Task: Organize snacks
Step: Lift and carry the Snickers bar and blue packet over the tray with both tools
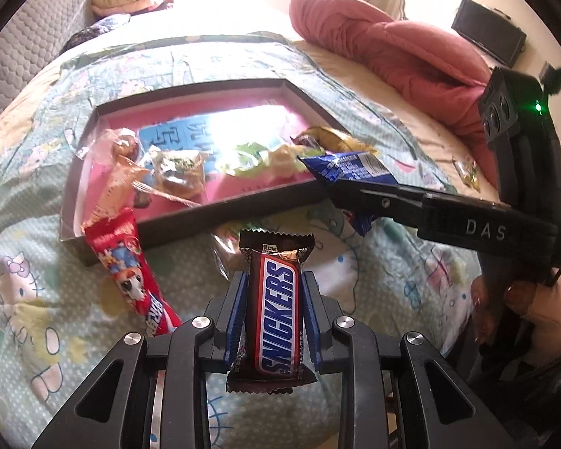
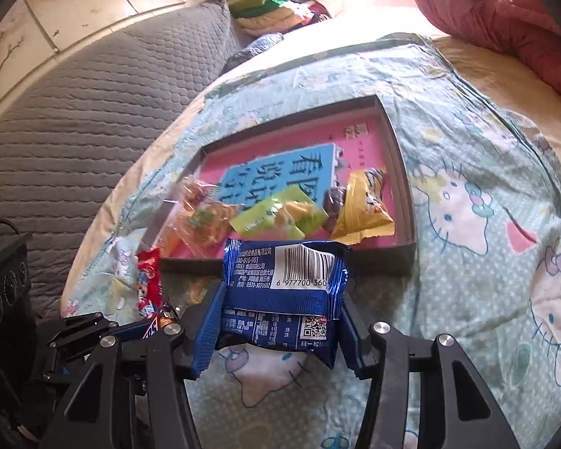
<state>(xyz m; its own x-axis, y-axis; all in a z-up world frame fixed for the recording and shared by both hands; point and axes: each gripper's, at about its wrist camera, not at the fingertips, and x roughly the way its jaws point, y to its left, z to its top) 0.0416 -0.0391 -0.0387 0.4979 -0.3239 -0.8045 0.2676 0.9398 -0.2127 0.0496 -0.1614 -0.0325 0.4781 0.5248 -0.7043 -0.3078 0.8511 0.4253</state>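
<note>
- L gripper [image 1: 273, 301]: fingers [image 1: 235, 310] clenched on a Snickers bar [image 1: 276, 318], pads pressing both long sides. Bar is lifted off the bed, lengthwise along the fingers, top end toward the tray.
- R gripper [image 2: 276, 307]: fingers [image 2: 207, 331] grasping a blue snack packet [image 2: 284, 292], barcode side up, packet bulging above the pads. In my left wrist view the same packet hangs just over the tray's near right corner.
- Tray [image 1: 190, 220]: shallow, dark rim, pink base w/ a blue printed card inside. It sits on the cartoon-cat bedsheet [image 2: 467, 224].
- In the tray I see a yellow packet [image 2: 362, 209], a green packet [image 2: 276, 213] and an orange-ish clear-wrapped snack [image 2: 202, 220], bunched toward the near side.
- Red packet [image 1: 131, 262] lies on the sheet, its top end leaning on the tray's near left corner, just beside the Snickers.
- A small green-yellow candy [image 1: 467, 174] sits on the sheet, well apart on the right.
- Pink quilt [image 1: 385, 56] is bunched behind the tray.
</note>
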